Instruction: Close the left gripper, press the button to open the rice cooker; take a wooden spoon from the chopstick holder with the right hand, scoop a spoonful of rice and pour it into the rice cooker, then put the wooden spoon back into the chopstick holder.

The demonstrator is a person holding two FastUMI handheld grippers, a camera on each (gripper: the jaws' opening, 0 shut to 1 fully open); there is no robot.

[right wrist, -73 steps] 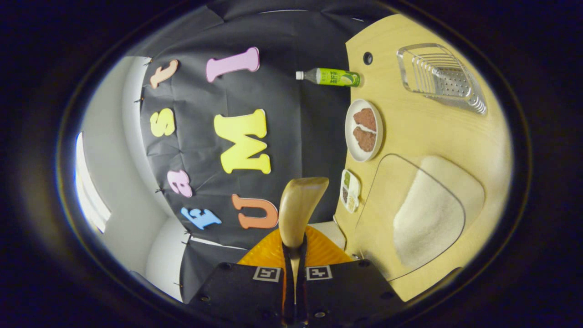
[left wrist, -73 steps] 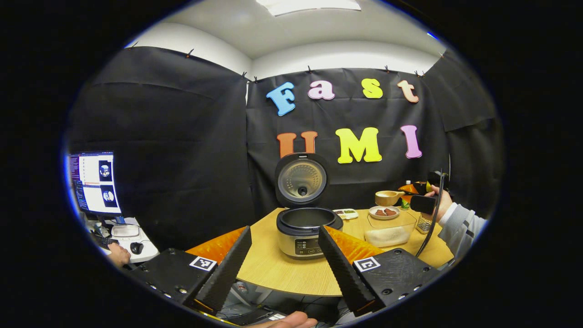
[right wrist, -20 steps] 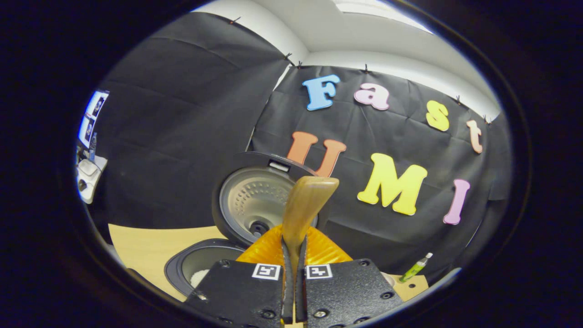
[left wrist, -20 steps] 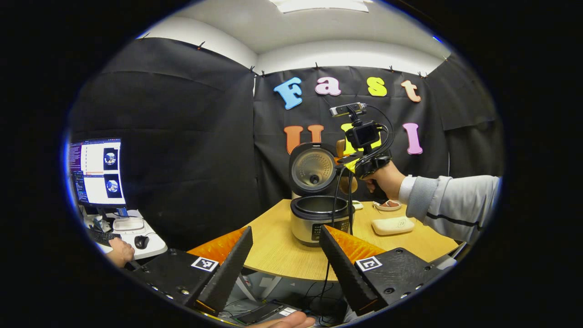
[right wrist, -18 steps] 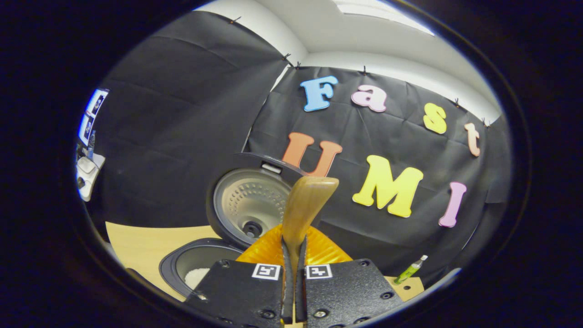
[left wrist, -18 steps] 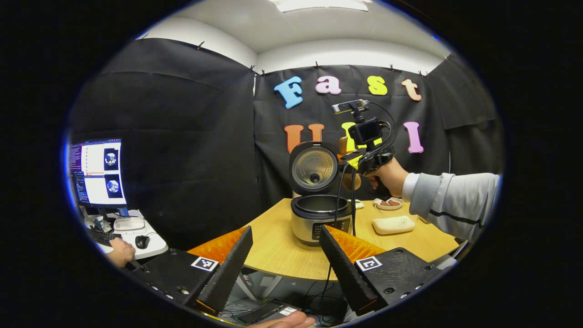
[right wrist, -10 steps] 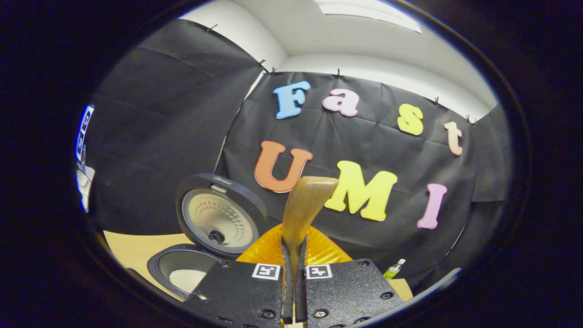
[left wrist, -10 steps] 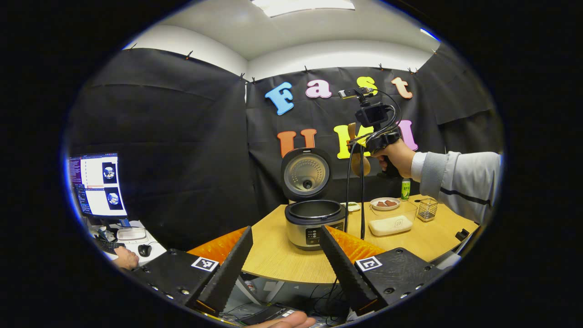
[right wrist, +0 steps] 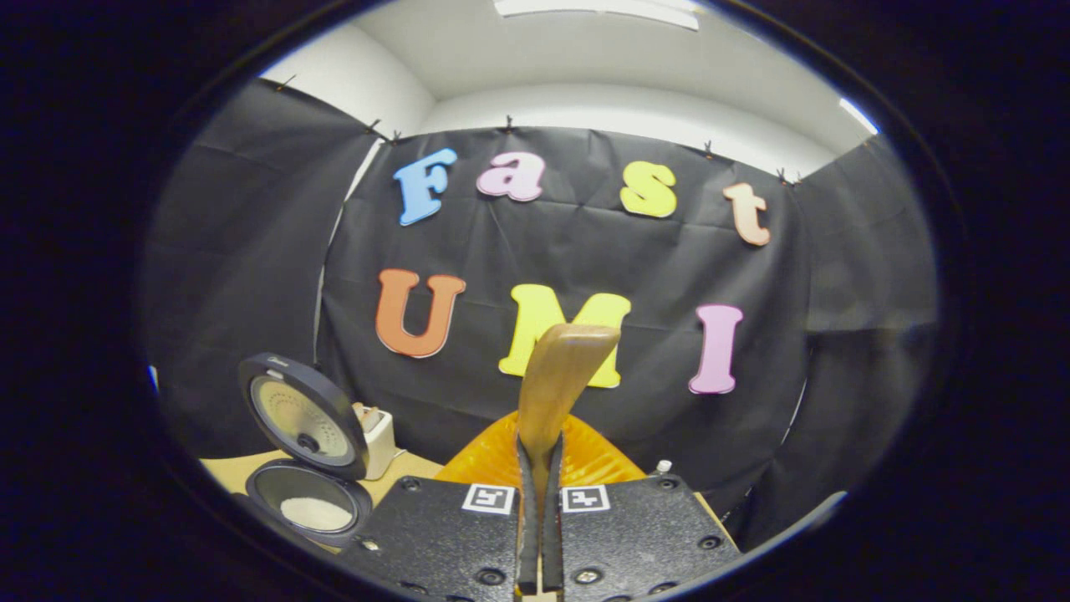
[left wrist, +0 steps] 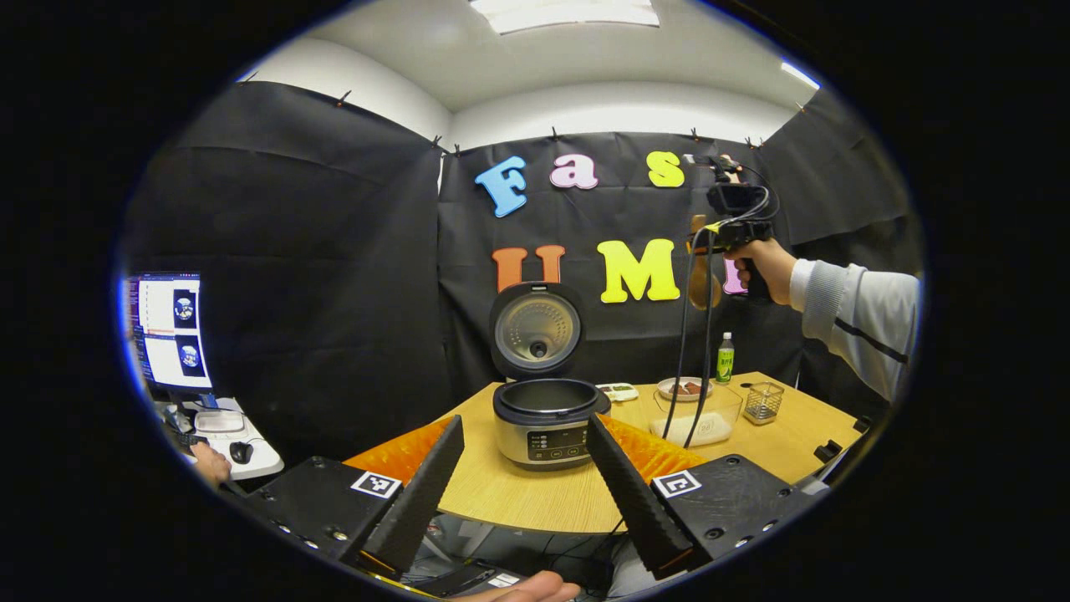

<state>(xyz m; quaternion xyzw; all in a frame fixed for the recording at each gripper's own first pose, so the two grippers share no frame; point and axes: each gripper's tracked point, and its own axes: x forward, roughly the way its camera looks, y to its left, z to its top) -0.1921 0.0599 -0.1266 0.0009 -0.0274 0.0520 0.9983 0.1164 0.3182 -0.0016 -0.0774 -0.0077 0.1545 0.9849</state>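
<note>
The wooden spoon (right wrist: 556, 380) sits clamped between your right gripper (right wrist: 537, 535) jaws, which are shut on its handle; the spoon stands up directly ahead of them. One second ago these jaws were right over the rice cooker (left wrist: 547, 418); now they are raised well above it and off toward the chopstick holder (left wrist: 762, 402) side. A patch of rice (right wrist: 313, 512) lies in the pot, below and to the left of the right jaws. Judge the pour as done: your remaining step is returning the spoon to the holder.

Your left gripper (left wrist: 522, 493) jaws stand wide apart, holding nothing; the cooker sits on the desk (left wrist: 535, 502) ahead, between them, lid (left wrist: 537, 328) up.

Count: one cooker, one spoon, one holder, one bottle (left wrist: 725, 358), one clear tub (left wrist: 698, 414).
</note>
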